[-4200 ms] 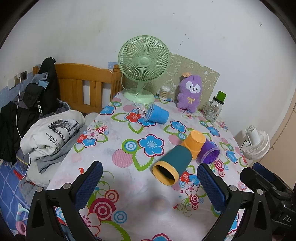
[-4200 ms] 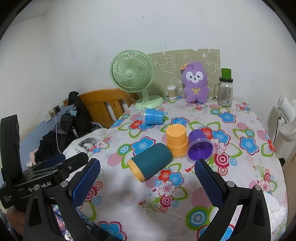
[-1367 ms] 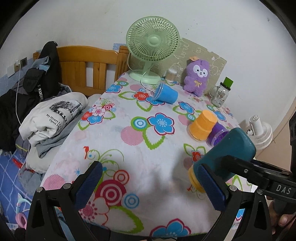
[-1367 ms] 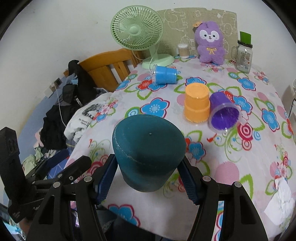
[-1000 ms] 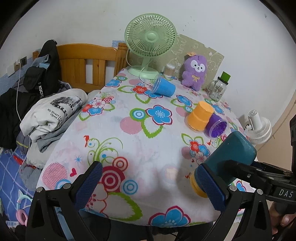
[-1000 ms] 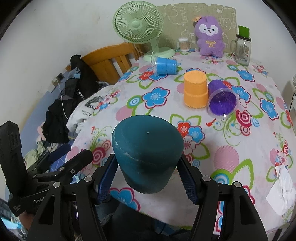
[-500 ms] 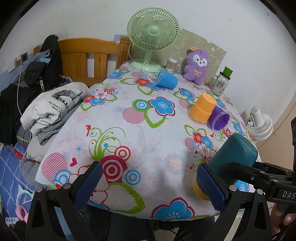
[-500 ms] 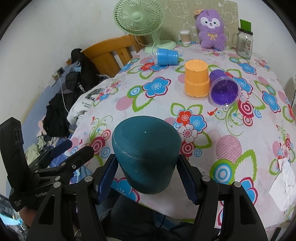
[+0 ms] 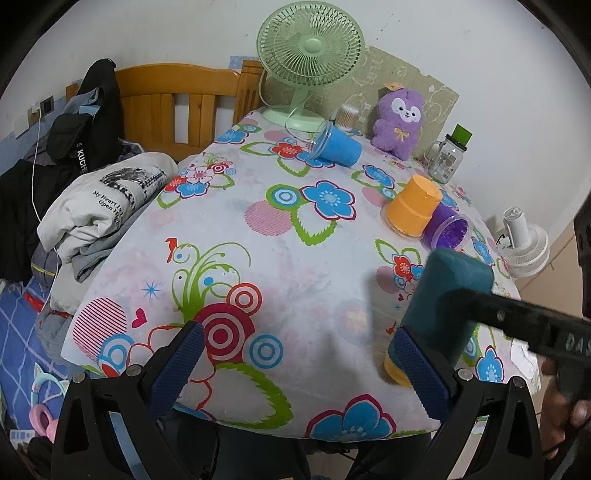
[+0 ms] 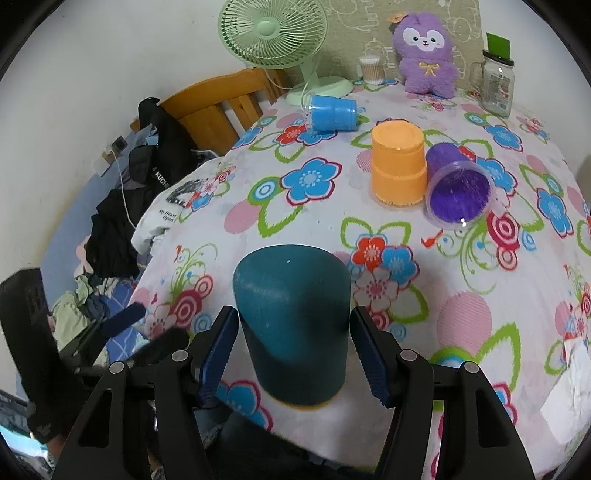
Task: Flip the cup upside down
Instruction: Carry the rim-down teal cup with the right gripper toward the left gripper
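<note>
A teal cup with a yellow rim (image 10: 295, 325) is held mouth-down, base up, between the pads of my right gripper (image 10: 293, 350), near the front edge of the flowered tablecloth (image 10: 332, 229). In the left wrist view the same cup (image 9: 447, 306) stands nearly upright at the table's front right, its yellow rim close to the cloth; I cannot tell if it touches. My left gripper (image 9: 299, 365) is open and empty, low at the table's front edge.
An orange cup (image 10: 397, 164) stands upside down mid-table. A purple cup (image 10: 456, 184) and a blue cup (image 10: 332, 112) lie on their sides. A green fan (image 10: 277, 33), plush toy (image 10: 426, 51) and glass jar (image 10: 496, 83) stand at the back. Clothes (image 9: 103, 199) are piled left.
The right gripper has turned the teal cup more upright, mouth down, and lowered it toward the cloth at the table's front edge. The left gripper stayed open and shifted slightly.
</note>
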`<state>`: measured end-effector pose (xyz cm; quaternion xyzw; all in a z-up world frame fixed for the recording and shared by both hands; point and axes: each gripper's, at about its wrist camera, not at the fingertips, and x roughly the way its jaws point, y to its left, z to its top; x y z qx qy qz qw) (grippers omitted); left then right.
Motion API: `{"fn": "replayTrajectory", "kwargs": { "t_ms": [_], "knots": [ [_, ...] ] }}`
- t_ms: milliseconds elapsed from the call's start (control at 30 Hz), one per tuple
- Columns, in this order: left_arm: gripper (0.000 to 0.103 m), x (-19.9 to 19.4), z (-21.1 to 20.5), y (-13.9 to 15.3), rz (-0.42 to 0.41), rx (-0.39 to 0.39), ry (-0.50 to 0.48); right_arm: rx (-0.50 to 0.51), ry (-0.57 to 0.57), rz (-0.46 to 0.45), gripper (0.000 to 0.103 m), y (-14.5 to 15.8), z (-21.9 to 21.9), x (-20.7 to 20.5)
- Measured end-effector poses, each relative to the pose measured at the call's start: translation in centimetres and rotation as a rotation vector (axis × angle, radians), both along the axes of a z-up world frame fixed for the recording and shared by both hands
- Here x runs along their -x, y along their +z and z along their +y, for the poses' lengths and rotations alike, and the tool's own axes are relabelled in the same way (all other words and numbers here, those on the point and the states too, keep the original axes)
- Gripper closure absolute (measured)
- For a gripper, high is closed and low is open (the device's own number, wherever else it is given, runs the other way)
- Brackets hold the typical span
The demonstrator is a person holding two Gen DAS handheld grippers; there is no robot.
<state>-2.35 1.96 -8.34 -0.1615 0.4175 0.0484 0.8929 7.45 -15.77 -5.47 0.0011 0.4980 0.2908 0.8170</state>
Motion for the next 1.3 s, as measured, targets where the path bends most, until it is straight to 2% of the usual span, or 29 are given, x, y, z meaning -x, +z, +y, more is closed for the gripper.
{"fn": "replayTrajectory", "kwargs": {
  "t_ms": [467, 633, 867, 1300],
  "knots": [
    [0.000, -1.5, 0.7, -0.9, 0.035, -0.002, 0.018, 0.007, -0.005, -0.002, 0.035, -0.8, 0.4, -1.9],
    [0.000, -2.1, 0.4, -1.1, 0.043, -0.004, 0.012, -0.011, -0.015, 0.005, 0.029, -0.7, -0.3, -2.2],
    [0.000, -3.0, -0.4, -0.9, 0.050, -0.011, -0.001, -0.036, -0.041, 0.017, 0.019, -1.0, -2.3, -2.3],
    [0.000, -4.9, -2.5, 1.0, 0.022, -0.045, -0.047, -0.064, -0.128, 0.046, 0.018, -1.8, -7.3, -2.4]
  ]
}}
